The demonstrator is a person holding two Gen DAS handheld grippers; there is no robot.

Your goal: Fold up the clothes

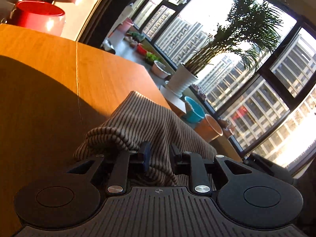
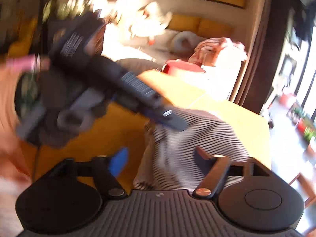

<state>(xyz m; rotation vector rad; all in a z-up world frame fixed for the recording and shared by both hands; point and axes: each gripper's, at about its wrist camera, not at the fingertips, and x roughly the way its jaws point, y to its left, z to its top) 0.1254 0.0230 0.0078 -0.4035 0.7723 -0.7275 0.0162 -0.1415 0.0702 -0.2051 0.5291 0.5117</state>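
A brown-and-cream striped garment [image 1: 142, 122] lies bunched on the orange wooden table [image 1: 39, 59]. My left gripper [image 1: 160, 154] is shut on a raised fold of it, and the cloth runs down between the fingers. In the blurred right wrist view the same striped garment [image 2: 197, 134] spreads over the table [image 2: 197, 90], and the left gripper [image 2: 171, 121] reaches in from the upper left with its tip on the cloth. My right gripper [image 2: 160, 158] stands open, wide apart, with the near edge of the garment between the fingers but not pinched.
A red pot [image 1: 39, 17] stands at the table's far corner. Past the right edge, a white potted palm [image 1: 183, 79], a blue bowl [image 1: 194, 109] and an orange cup [image 1: 213, 127] line the window ledge. A sofa [image 2: 158, 39] stands behind the table. A person's hand [image 2: 7, 98] blurs at the left.
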